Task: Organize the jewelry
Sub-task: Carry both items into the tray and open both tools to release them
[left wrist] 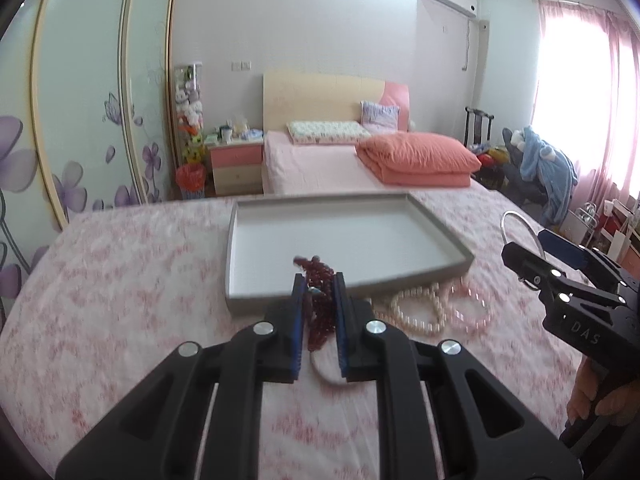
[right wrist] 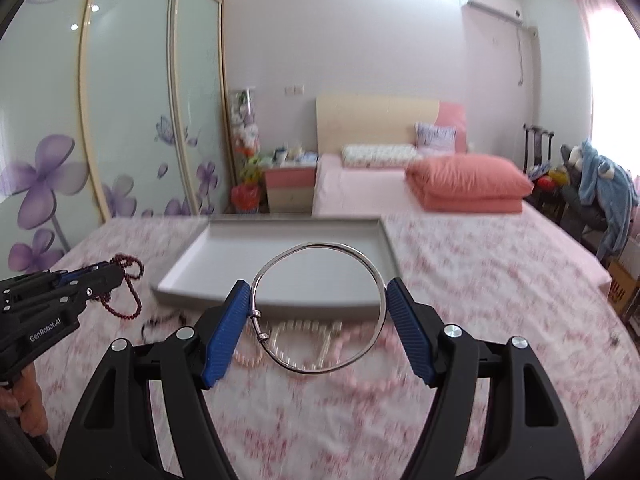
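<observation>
Lying on a pink floral bedspread (right wrist: pixel 460 264), a shallow grey rectangular tray (left wrist: pixel 438 236) serves as the landmark for everything else. Just short of the tray's near edge, the left gripper (left wrist: pixel 318 280) has its blue-padded fingers pressed narrowly together on a strand of dark red beads (left wrist: pixel 318 300), which hangs bunched between the pads and pokes out past their tips over the tray's near rim. To the right of the tray, the right gripper (right wrist: pixel 318 286) holds a thin silver metal bangle (right wrist: pixel 320 308) across its width, the two blue pads touching the ring on opposite sides with the hoop raised above the bedspread in front of the tray's near edge. Beside that same near edge, on the cloth, lie a cream pearl necklace (left wrist: pixel 416 312) and a pale pink bead bracelet (left wrist: pixel 470 308), close together. A small dark strand (right wrist: pixel 160 322) lies near the tray's near left corner, too blurred to identify.
</observation>
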Action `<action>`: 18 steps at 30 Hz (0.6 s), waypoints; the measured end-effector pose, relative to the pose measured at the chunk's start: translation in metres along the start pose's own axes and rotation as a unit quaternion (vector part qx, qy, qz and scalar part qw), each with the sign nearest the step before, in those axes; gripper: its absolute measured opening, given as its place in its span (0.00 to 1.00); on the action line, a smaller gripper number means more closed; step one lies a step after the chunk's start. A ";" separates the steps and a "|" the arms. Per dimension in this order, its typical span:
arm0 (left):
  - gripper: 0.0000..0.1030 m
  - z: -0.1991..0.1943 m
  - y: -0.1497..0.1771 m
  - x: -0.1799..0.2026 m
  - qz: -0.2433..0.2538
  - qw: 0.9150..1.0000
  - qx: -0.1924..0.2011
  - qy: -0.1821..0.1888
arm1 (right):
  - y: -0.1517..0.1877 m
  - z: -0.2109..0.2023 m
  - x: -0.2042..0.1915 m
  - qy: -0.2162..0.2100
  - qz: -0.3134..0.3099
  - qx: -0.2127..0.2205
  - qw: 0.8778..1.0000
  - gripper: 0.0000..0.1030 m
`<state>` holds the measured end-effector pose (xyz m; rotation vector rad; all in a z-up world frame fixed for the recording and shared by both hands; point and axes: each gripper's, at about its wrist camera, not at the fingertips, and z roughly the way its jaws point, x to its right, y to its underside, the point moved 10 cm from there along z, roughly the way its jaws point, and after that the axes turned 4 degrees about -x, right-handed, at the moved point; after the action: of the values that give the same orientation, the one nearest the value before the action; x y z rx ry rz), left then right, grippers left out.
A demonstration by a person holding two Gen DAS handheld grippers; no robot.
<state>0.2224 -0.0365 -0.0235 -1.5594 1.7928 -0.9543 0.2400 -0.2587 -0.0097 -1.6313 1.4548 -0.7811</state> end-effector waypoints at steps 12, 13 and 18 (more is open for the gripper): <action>0.14 0.065 -0.057 -0.014 -0.004 0.999 0.016 -0.033 | -0.051 0.047 0.008 0.028 -0.001 0.052 0.998 0.68; 0.14 0.071 -0.057 -0.017 -0.005 0.999 0.013 -0.034 | -0.052 0.053 0.008 0.027 0.000 0.048 0.998 0.68; 0.14 0.113 -0.063 -0.026 -0.012 0.999 -0.012 -0.035 | -0.048 0.095 0.009 0.019 0.006 0.007 1.000 0.68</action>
<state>0.3529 -0.0314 -0.0387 -1.6141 1.7465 -0.8805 0.3468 -0.2511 -0.0151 -1.6048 1.4801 -0.8177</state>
